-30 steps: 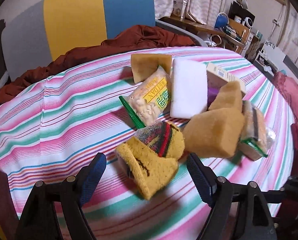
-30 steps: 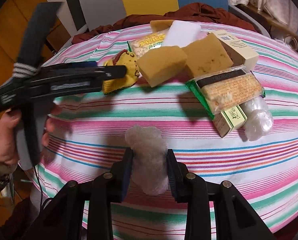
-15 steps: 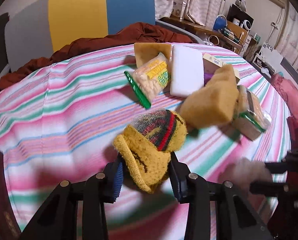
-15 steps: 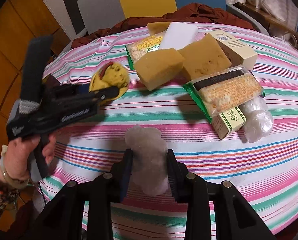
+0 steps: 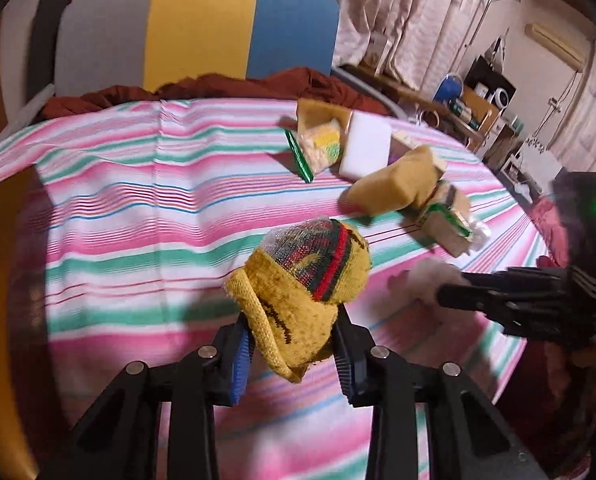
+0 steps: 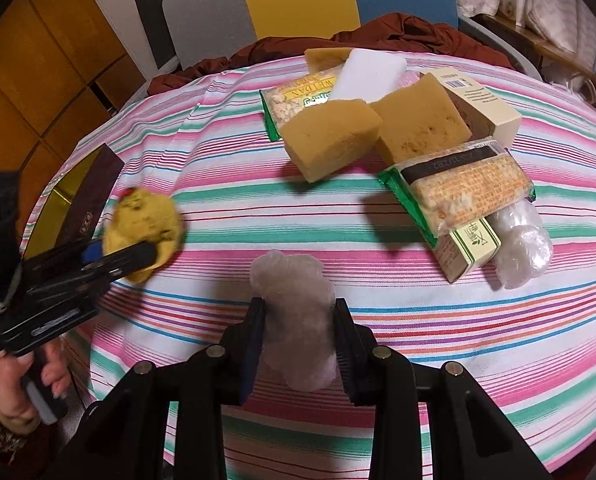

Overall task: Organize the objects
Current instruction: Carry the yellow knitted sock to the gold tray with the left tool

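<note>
My left gripper (image 5: 292,354) is shut on a yellow knitted sock bundle (image 5: 302,284) with red and green stripes, held above the striped tablecloth (image 5: 138,200). It also shows in the right wrist view (image 6: 142,226) at the left. My right gripper (image 6: 298,344) is shut on a crumpled clear plastic wrap (image 6: 296,312), held above the near part of the table. The remaining pile lies at the far right: two yellow sponges (image 6: 330,136), a white sponge (image 6: 368,70), a snack bag (image 6: 298,98) and a cracker pack (image 6: 464,184).
A dark box with a gold inside (image 6: 82,196) sits at the table's left edge. A cream carton (image 6: 482,108), a small green-printed box (image 6: 468,250) and a clear plastic bundle (image 6: 522,248) lie in the pile. A chair with brown cloth (image 5: 202,88) stands behind the table.
My left gripper closed on the sock bundle, lifted it and carried it back toward the table's left side. My right gripper has kept hold of the plastic wrap and barely moved.
</note>
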The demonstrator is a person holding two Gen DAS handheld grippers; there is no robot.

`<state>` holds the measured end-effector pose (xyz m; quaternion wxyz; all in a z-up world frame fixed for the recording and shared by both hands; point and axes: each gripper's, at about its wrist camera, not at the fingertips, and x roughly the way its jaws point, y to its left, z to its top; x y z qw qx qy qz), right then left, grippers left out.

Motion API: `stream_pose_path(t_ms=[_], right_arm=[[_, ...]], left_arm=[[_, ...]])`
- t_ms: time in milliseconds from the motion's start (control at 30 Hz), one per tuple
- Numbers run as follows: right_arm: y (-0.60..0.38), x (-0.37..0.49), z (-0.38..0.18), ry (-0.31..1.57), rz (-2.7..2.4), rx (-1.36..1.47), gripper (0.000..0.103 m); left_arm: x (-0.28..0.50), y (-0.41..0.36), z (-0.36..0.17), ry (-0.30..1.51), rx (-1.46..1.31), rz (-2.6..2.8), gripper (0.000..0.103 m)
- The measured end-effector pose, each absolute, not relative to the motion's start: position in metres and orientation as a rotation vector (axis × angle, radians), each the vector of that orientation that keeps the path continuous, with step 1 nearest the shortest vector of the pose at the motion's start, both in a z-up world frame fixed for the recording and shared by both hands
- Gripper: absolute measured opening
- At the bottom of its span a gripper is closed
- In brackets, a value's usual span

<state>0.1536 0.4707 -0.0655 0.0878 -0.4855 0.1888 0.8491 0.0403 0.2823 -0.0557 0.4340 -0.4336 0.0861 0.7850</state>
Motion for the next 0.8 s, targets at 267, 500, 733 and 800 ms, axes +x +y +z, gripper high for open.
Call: stream_pose_path(t_ms=[267,500,733,800], right_arm=[[0.465,0.151,-0.066,0.581,2.571,-1.439,0.034],[0.450,0.148,-0.057,0.537,2.677,-1.382,0.034],[0.413,0.144,-0.036,0.512,2.810,-1.286,0.034],[0.391,0.141,-0.028,0.497,2.863,-1.255,0.034]], left_arm=[[0.041,0.205,-0.027,0.174,-1.010,2.095,0.035],[0.012,0.130,-0.022,0.075,-1.061,2.243,0.035],[-0.017,0.062,-0.033,-0.018,-1.179,2.417,0.035],[-0.026,0.041,-0.040,-0.053,-1.226,2.466,0.035]])
